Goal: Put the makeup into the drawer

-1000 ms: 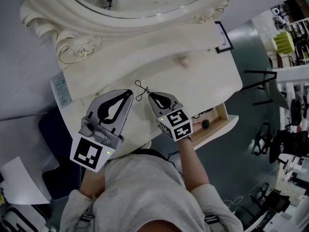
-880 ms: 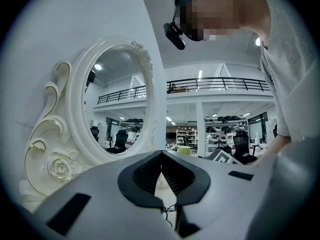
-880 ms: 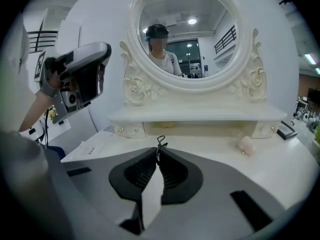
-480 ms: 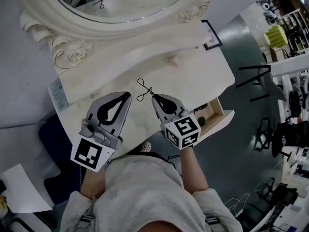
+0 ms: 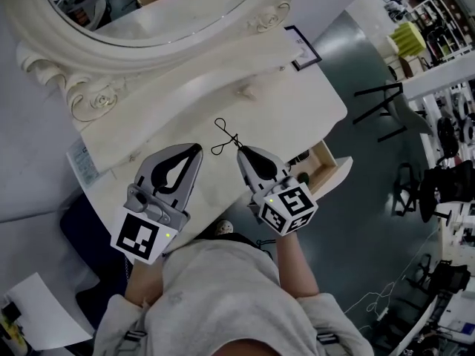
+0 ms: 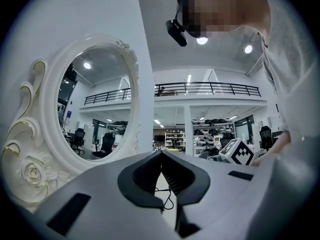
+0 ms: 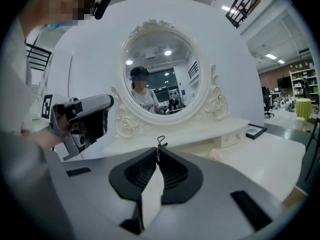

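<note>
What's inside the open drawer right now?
The drawer shows a bare wooden floor and something small and dark at its inner end, too small to identify. The right gripper, shut on a thin black wire tool, covers the near part.

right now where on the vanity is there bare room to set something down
Bare tabletop between the picture frame and the open drawer. Crowded at the front edge: left gripper, right gripper, wire makeup tool.
</note>
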Demonstrator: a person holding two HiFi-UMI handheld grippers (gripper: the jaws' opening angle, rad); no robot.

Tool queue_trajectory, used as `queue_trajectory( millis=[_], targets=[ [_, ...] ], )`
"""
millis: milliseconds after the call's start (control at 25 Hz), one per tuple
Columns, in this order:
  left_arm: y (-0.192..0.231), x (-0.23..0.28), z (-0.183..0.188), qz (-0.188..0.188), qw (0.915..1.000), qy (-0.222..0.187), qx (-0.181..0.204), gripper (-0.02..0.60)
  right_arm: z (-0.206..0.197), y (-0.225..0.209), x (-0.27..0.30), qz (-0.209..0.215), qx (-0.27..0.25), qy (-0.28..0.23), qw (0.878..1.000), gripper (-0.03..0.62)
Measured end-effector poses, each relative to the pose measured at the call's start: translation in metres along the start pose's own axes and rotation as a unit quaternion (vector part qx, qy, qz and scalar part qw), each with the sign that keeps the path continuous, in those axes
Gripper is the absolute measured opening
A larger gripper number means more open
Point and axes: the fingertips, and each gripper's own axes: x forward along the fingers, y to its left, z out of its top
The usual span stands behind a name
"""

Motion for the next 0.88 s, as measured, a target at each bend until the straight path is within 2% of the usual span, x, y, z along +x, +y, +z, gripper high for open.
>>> queue_trajectory(
  millis=[440,880],
  targets=[
    [-0.018,0.025,0.005,-0.069,0.9974,-0.018,0.000,0.014,0.020,-0.020,-0.038,-0.059,0.019,-0.062,0.996,0.034],
    [-0.068,0.066,0.015,-0.111,0.9932,-0.034,0.010,0.014,0.019,-0.068,-0.102,-0.107,0.031,-0.088,0.990,0.033]
  ],
)
